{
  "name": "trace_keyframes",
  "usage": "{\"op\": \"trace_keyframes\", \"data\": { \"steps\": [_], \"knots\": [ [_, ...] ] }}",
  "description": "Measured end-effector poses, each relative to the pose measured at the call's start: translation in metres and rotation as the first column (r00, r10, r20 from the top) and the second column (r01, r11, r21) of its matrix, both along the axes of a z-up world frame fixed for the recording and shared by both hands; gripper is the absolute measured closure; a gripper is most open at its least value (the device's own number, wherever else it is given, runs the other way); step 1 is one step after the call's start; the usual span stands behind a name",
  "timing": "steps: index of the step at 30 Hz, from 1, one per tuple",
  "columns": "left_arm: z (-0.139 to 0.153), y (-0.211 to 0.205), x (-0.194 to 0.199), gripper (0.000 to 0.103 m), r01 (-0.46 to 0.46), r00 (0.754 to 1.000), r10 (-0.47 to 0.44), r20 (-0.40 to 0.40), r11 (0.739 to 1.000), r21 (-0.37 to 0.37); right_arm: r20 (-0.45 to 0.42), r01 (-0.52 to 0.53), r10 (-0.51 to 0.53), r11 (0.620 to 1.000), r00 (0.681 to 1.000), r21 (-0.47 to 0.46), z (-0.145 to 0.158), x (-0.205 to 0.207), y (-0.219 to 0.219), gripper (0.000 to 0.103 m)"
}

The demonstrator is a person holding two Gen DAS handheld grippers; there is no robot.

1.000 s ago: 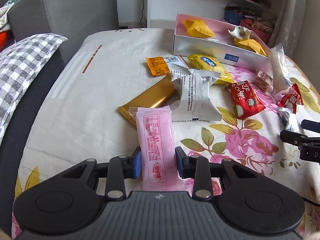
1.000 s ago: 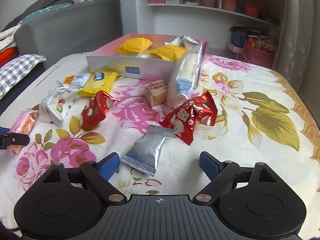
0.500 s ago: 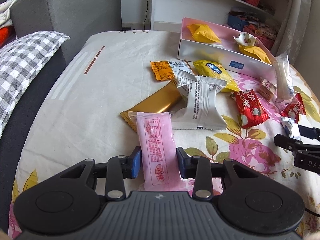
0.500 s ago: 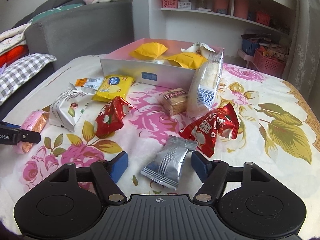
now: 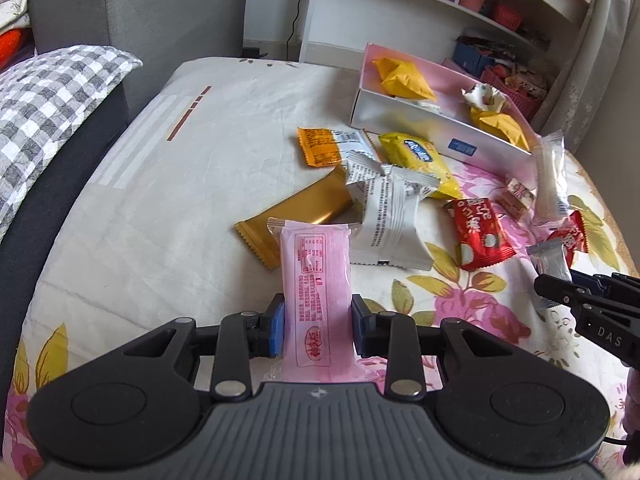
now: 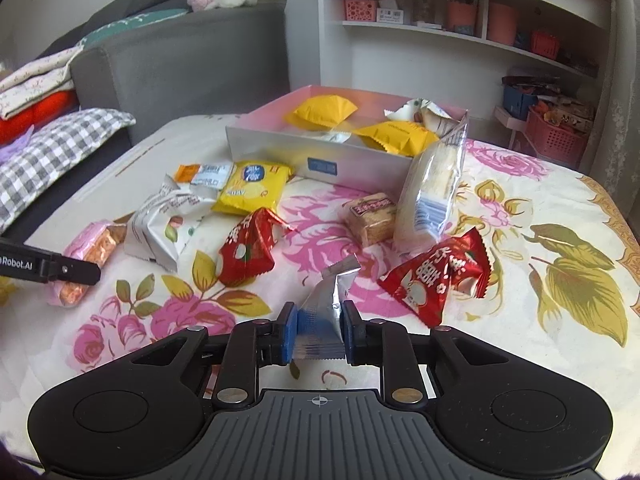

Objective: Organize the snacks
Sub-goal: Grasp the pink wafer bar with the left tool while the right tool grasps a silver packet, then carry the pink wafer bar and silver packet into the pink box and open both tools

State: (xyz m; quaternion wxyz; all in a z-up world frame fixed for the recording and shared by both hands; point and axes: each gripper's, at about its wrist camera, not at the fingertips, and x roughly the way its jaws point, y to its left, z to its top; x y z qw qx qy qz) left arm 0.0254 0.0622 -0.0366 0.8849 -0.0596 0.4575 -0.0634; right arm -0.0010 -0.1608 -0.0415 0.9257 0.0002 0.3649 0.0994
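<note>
My right gripper [image 6: 319,330] is pinching one crinkled silver foil packet [image 6: 326,312]; its jaws have just been closing and the blue pads are now pressing on the packet's sides, its top end sticking up above the floral bedsheet [image 6: 520,208]. My left gripper [image 5: 317,328] is clamping one long pink wrapped bar [image 5: 316,280] between its blue pads, the bar's far end reaching out over the sheet.

Just beyond the pink bar one gold foil bar [image 5: 296,212] is lying flat, and one white pillow-shaped packet with grey print [image 5: 390,220] is sitting beside it. Past those I am seeing one orange-and-white sachet [image 5: 328,146] and one yellow bag with a blue label [image 5: 420,160].

From the right view, two red puffed candy packets are lying on the sheet, one to the left [image 6: 250,252] and one to the right [image 6: 440,276] of my silver packet. Behind them one small brown square biscuit pack [image 6: 370,218] is touching one tall clear bag of white crackers [image 6: 434,192], which is leaning against the open pink-and-white cardboard box [image 6: 280,148]. Inside the box two plain yellow pouches [image 6: 324,110] [image 6: 396,136] and one white crumpled wrapper [image 6: 424,114] are lying.
</note>
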Motion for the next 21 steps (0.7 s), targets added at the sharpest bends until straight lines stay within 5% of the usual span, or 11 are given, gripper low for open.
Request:
{"op": "trace_keyframes", "data": {
  "steps": [21],
  "knots": [
    [0.034,-0.015,0.013,0.074,0.031,0.995,-0.023,0.093,0.996,-0.085,0.027,0.078,-0.084,0.982,0.996,0.175,0.045,0.021,-0.019,0.081]
  ]
}}
